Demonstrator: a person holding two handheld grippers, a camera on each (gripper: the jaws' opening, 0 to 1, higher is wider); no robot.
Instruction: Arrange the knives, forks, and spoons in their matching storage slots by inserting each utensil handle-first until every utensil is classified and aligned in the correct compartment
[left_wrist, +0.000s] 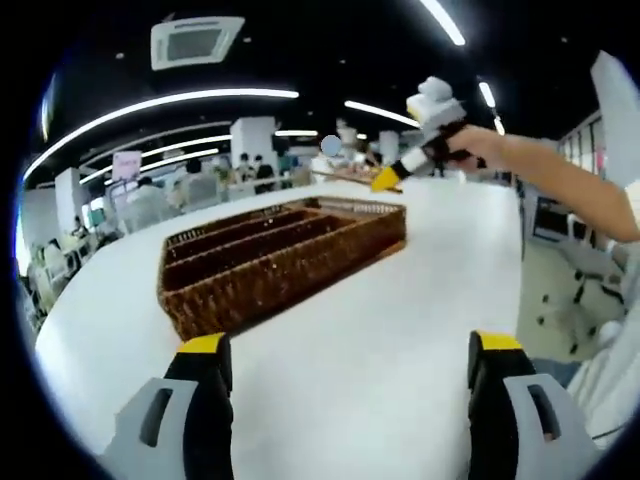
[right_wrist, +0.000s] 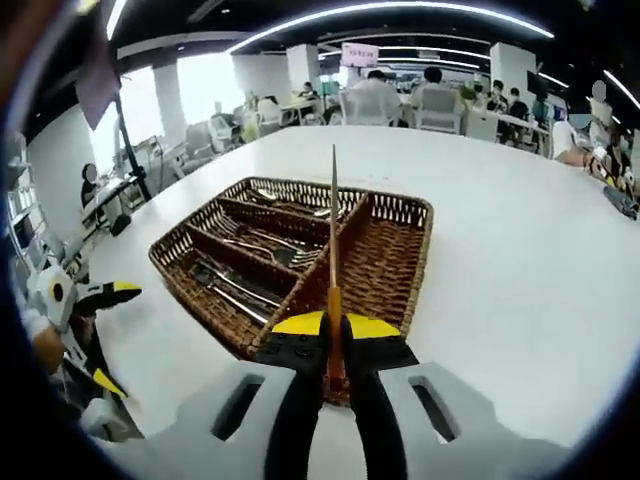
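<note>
Left tool (left_wrist: 350, 365): you are holding it released, jaws standing wide apart over bare white bench (left_wrist: 400, 300), grasping nothing.

Right tool (right_wrist: 335, 335): you are keeping it clenched on a knife (right_wrist: 333, 240), gripping the orange-brown handle with the thin blade pointing away from you, edge-on over the basket. In the left gripper view the right tool (left_wrist: 388, 178) is showing beyond the far corner of the basket, held up by your hand (left_wrist: 480, 145); the knife there is too small to make out.

Wicker cutlery basket (right_wrist: 405, 250): it is sitting on the bench, divided into long compartments. Forks (right_wrist: 262, 245) are lying in a middle slot, more utensils (right_wrist: 235, 285) in the nearest left slot and others (right_wrist: 290, 203) in the far slot; whether those are spoons or knives is hard to tell. The wide right compartment is showing only woven floor, partly hidden behind the blade and jaws. In the left gripper view the basket (left_wrist: 280, 260) is seen so low that its contents are hidden by the walls.

Left tool in the right gripper view (right_wrist: 105, 295): cut off at the left edge.

Writing: a pink sign (right_wrist: 360, 53) is hanging in the background; its lettering is unreadable.
</note>
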